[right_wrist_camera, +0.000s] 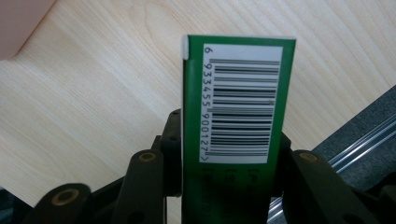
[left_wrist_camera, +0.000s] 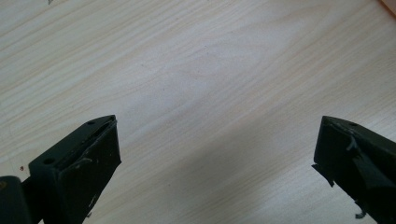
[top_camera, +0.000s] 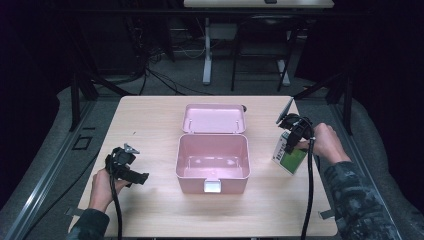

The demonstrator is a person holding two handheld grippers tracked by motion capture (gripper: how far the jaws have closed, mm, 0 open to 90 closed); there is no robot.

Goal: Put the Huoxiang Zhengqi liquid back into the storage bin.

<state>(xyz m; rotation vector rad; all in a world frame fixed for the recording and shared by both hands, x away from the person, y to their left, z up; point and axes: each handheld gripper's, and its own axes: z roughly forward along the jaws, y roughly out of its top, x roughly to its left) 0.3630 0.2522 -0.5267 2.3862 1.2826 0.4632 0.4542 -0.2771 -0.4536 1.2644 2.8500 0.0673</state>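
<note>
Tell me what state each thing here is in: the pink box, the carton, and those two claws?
Pink box: open, lid tipped back, inside looks empty.
Green carton: gripped, near the table's right edge.
Right claw: shut on the green carton.
Left claw: open, holding nothing, above bare wood.

Lab — dark curtains (top_camera: 30, 60), floor cables (top_camera: 165, 80), desks (top_camera: 257, 4).

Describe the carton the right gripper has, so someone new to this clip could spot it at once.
On the wooden table, look right of the open pink box, near the table's right edge. The right gripper is shut on a small green-and-white carton; it alone is green, with a barcode on one face.
</note>
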